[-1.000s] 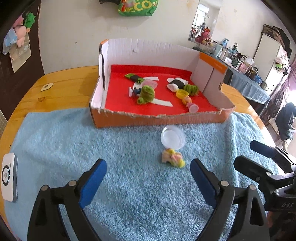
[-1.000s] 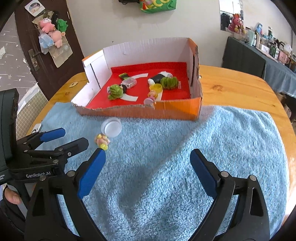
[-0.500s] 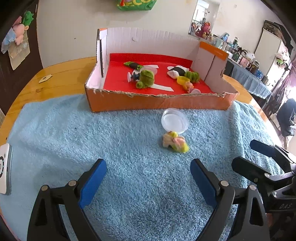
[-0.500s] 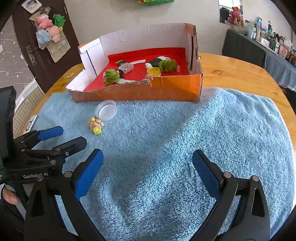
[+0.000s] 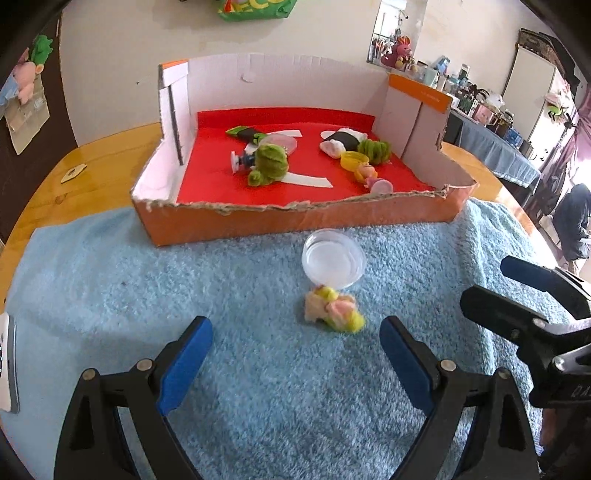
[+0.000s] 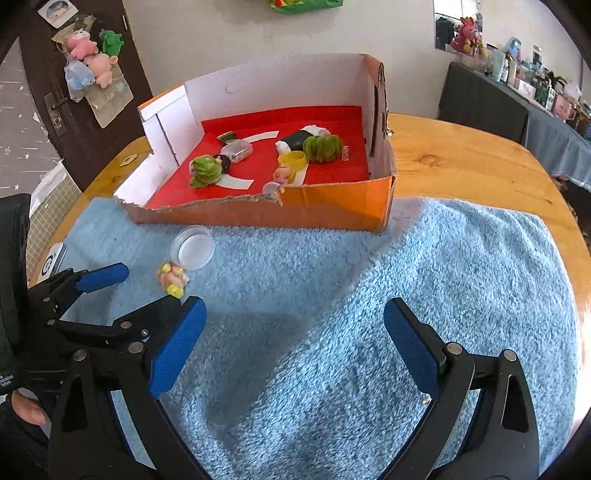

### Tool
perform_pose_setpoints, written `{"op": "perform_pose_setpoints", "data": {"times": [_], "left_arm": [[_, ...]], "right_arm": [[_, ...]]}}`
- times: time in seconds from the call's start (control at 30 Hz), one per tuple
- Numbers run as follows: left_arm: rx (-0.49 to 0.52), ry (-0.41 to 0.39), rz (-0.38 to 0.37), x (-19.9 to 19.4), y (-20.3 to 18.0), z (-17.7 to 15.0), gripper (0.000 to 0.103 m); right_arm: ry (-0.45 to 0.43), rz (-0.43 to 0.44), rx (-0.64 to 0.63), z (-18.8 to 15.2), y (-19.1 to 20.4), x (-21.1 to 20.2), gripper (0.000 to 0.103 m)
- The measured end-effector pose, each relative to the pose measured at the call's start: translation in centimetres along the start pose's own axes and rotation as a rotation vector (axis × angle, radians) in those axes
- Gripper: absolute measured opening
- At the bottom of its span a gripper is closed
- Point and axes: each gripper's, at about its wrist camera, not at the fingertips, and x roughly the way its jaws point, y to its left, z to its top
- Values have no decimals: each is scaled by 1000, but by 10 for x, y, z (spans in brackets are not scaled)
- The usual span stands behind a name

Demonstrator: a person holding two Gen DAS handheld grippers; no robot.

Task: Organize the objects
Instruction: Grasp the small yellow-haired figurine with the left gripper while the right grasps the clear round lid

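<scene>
Green bag (image 5: 255,9) on the wall showed the letters "ECO", cut off at the top edge. The right gripper's (image 5: 569,384) black body carried "DA", the rest out of frame. White print on the box's red liner (image 6: 345,153) was there, too small to make out.

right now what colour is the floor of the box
Red box floor, clearest in the left wrist view.

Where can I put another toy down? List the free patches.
Free: blue towel on the right, between the box's orange front and the right gripper; also the box's red floor along its back wall. Crowded: the towel around the clear cup and small pastel toy, near the left gripper.
</scene>
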Motion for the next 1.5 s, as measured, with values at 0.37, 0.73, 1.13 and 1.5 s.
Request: {"op": "perform_pose_setpoints", "data": {"times": [0.37,0.73,1.13,1.5], "left_arm": [[-31,-5,48,5,22,5,93],[-78,-10,110,-2,62,6,94],[-145,-25,108,-15,97,4,92],[-14,-31,19,-2,42,11,92]], "right_arm": [[15,22,-55,23,20,20,98],[57,49,-104,38,48,49,98],[95,53,-155,37,65,73,98],[60,-54,-126,30,37,63,98]]}}
